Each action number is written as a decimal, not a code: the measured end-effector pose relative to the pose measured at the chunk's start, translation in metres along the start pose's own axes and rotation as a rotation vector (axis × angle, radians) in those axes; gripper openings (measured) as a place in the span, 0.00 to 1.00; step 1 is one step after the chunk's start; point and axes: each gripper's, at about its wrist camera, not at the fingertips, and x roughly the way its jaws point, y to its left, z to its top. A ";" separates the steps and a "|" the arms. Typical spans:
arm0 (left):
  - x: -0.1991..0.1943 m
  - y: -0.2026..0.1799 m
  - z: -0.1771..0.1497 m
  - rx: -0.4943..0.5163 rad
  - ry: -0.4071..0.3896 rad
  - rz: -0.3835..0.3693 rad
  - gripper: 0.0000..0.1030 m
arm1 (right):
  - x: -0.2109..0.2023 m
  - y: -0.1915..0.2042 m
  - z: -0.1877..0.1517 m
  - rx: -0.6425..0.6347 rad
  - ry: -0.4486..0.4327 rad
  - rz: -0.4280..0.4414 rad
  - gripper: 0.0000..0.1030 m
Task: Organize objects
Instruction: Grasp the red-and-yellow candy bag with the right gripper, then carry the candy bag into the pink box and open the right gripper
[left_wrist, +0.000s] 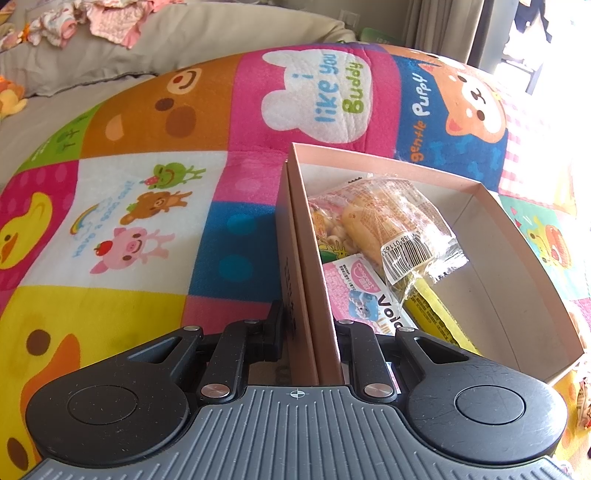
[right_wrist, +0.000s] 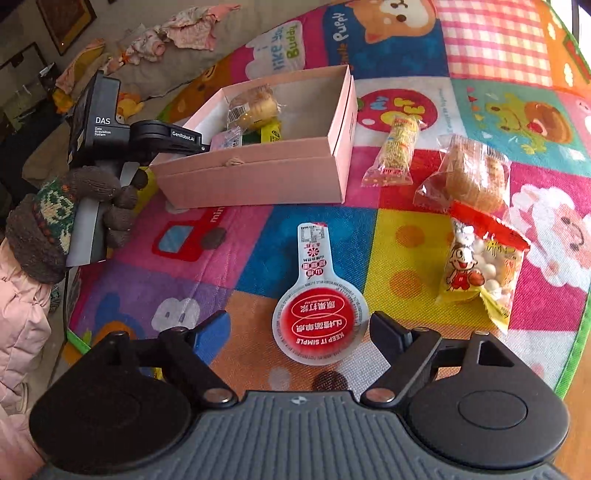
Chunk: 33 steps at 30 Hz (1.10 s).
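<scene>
A pink cardboard box (left_wrist: 491, 236) lies on the colourful play mat and holds several snack packets, among them a clear bread packet (left_wrist: 391, 221). My left gripper (left_wrist: 306, 332) is shut on the box's near side wall (left_wrist: 314, 280), one finger outside and one inside. In the right wrist view the box (right_wrist: 258, 173) sits at the back, with the left gripper (right_wrist: 166, 138) clamped on its left corner and held by a gloved hand (right_wrist: 92, 199). My right gripper (right_wrist: 301, 326) stands open over a red-and-white paddle-shaped packet (right_wrist: 319, 317). Its pads are clear of the packet.
To the right of the box on the play mat (right_wrist: 406, 229) lie a narrow yellow snack packet (right_wrist: 397, 149), a clear cake packet (right_wrist: 469, 173) and a yellow bag of white balls (right_wrist: 480, 269). A beige cushion with clothes (left_wrist: 110, 37) lies beyond the mat.
</scene>
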 end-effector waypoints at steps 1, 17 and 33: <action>0.000 0.000 0.000 0.000 0.000 0.000 0.18 | -0.003 -0.001 0.002 -0.015 -0.025 -0.049 0.82; 0.001 -0.004 0.002 -0.004 0.019 0.015 0.18 | 0.035 -0.073 0.014 0.177 -0.005 -0.352 0.87; 0.001 -0.005 0.004 0.028 0.033 0.019 0.18 | -0.018 0.013 0.058 -0.031 0.021 0.063 0.49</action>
